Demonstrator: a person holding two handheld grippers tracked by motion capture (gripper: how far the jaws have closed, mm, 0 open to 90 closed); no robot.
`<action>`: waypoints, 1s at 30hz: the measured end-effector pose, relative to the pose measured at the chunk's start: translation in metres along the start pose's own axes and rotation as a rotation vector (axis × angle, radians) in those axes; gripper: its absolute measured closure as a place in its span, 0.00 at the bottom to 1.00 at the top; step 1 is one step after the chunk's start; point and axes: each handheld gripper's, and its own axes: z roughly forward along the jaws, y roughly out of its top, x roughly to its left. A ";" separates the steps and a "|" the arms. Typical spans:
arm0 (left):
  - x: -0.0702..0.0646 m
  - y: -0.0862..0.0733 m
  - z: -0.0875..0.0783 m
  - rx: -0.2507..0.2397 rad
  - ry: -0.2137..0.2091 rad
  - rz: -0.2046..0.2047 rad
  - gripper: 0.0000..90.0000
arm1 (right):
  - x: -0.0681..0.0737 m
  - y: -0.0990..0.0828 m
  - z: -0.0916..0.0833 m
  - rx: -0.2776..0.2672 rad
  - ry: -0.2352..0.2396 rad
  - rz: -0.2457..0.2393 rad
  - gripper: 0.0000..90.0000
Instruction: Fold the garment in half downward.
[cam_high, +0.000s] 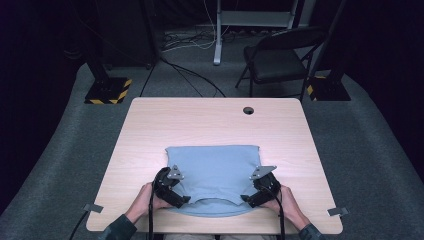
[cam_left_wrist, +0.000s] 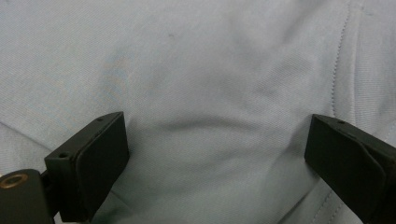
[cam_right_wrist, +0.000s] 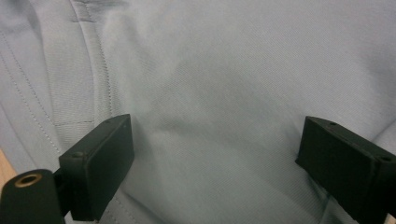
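Two grippers: left gripper (cam_high: 184, 200) and right gripper (cam_high: 246, 199) sit low over the near edge of a shirt (cam_high: 215, 172), each held in one hand.
Shirt: pale blue, folded into a rough rectangle, lying flat on the near half of the table (cam_high: 150, 125), collar edge toward the person.
Left jaws: spread wide, nothing pinched; cloth (cam_left_wrist: 210, 93) lies slack between them.
Right jaws: equally wide, nothing pinched; cloth (cam_right_wrist: 215, 93) and a stitched seam (cam_right_wrist: 88, 56) lie below.
Step, as I judge it: taking a new hold for the next fold.
Doing it well: lower both sets of jaws evenly, catch all layers at matching points, close fully before lifting, and keep the edge straight.
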 end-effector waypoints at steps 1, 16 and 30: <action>0.000 0.000 0.000 -0.005 0.001 -0.006 0.06 | 0.000 0.000 0.000 0.000 0.000 0.000 0.10; 0.007 -0.009 0.001 -0.038 0.084 -0.122 0.00 | -0.003 -0.008 -0.004 -0.010 -0.091 0.103 0.06; 0.007 -0.009 0.002 -0.044 0.083 -0.113 0.00 | -0.007 -0.011 -0.004 -0.025 -0.080 0.112 0.04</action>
